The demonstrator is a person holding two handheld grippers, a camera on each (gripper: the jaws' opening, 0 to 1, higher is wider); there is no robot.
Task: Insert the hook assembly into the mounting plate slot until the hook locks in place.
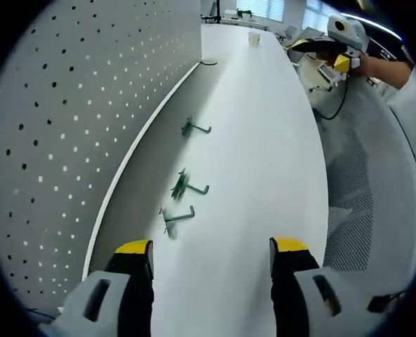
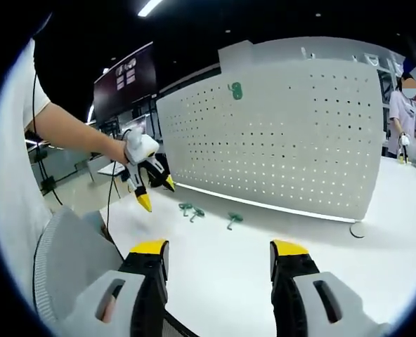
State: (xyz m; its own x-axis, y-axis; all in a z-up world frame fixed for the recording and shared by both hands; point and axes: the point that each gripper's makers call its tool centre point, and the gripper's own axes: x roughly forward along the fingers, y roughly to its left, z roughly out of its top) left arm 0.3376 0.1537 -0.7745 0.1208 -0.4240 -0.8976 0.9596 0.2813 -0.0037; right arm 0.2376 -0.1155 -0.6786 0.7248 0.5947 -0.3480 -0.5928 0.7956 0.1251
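Three green hook assemblies lie on the white table beside the pegboard mounting plate (image 1: 67, 126): a far one (image 1: 194, 128), a middle one (image 1: 187, 187) and a near one (image 1: 176, 217). My left gripper (image 1: 211, 256) is open and empty, just short of the near hook. In the right gripper view the same hooks (image 2: 233, 219) (image 2: 190, 209) lie at the foot of the pegboard (image 2: 278, 133), which carries one green hook (image 2: 235, 90) high up. My right gripper (image 2: 218, 253) is open and empty, well back from the hooks. The left gripper (image 2: 152, 184) hovers above the table's left end.
The right gripper (image 1: 341, 43), held in a hand, is at the table's far right edge. A small cup (image 1: 254, 37) stands at the far end. A round disc (image 2: 358, 229) lies by the pegboard's right corner. A person (image 2: 405, 105) stands behind on the right.
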